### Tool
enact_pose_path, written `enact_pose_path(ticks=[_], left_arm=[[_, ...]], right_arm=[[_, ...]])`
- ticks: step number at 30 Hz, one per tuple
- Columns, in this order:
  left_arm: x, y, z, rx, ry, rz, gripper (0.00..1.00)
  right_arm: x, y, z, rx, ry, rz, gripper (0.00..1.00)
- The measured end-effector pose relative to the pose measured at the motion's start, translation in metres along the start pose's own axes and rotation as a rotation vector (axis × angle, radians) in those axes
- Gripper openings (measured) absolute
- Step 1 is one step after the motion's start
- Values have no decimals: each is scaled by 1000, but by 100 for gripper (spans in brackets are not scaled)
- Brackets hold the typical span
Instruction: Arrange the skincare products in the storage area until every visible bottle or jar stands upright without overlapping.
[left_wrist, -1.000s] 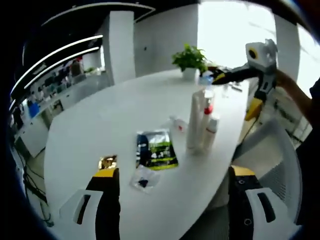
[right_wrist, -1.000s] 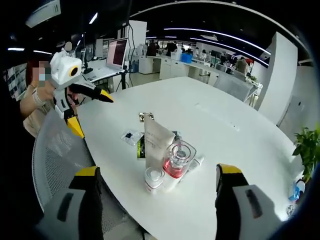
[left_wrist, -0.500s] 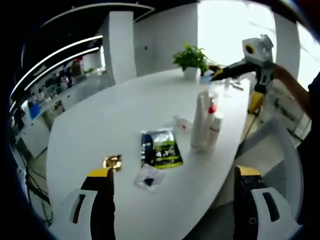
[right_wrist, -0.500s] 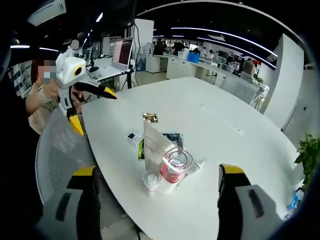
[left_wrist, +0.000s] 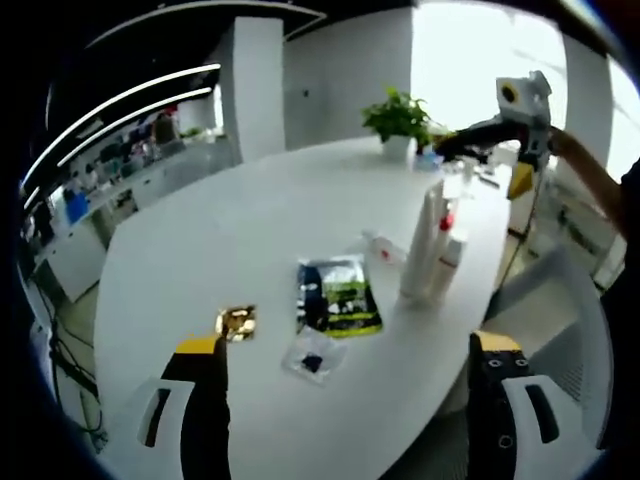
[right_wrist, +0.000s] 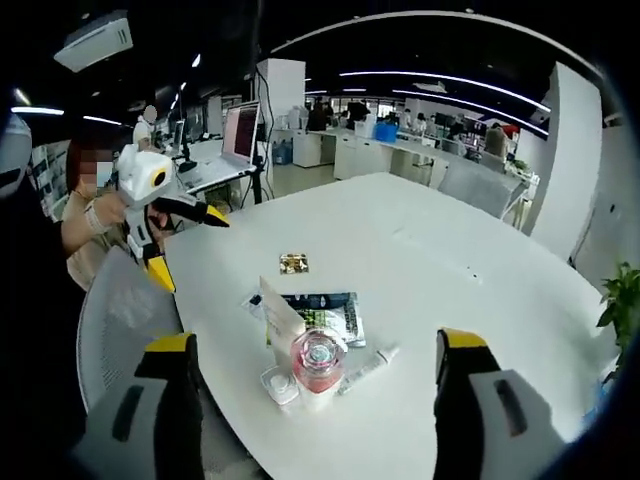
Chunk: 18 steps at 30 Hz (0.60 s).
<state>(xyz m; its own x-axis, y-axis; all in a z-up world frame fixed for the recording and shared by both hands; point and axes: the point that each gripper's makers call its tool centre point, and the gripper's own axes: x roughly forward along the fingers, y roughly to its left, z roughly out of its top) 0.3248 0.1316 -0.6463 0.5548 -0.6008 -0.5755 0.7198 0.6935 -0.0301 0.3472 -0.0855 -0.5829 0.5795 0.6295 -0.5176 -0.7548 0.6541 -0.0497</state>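
Three products stand close together near the table's edge: a tall white tube (left_wrist: 424, 238) (right_wrist: 280, 312), a clear-capped bottle with pink contents (left_wrist: 444, 232) (right_wrist: 318, 364) and a short white bottle (left_wrist: 449, 268) (right_wrist: 274, 386). A small tube (left_wrist: 381, 246) (right_wrist: 367, 366) lies flat beside them. My left gripper (left_wrist: 348, 345) hangs open over the near table edge, nothing between its jaws; it appears at the left of the right gripper view (right_wrist: 190, 211). My right gripper (right_wrist: 317, 343) is open above the standing group, apart from it, and reaches in at the upper right of the left gripper view (left_wrist: 478, 135).
On the white table (left_wrist: 230, 230) lie a dark green sachet (left_wrist: 341, 296) (right_wrist: 322, 310), a small clear packet (left_wrist: 313, 356) and a gold square (left_wrist: 237, 322) (right_wrist: 294, 263). A potted plant (left_wrist: 400, 117) stands at the far end. A mesh chair (right_wrist: 125, 312) sits by the edge.
Both cameras shifted; the right gripper view now looks down on the standing products from higher and farther back. Nothing on the table has moved. Both grippers remain open.
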Motion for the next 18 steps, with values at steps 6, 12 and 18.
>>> enact_pose_path(ticks=[6,12,18], left_arm=[[4,0,-3,-11,8,-6,97],[9,4,-6,-23,25,-12,97],[16,4,-7,-21,40,-26,97]], right_arm=[[-8,-49,6,115,-79,-115,92],[-7,-87,-5,179,-69,-203,80],[26,-98,-41,218,62,-176,64]])
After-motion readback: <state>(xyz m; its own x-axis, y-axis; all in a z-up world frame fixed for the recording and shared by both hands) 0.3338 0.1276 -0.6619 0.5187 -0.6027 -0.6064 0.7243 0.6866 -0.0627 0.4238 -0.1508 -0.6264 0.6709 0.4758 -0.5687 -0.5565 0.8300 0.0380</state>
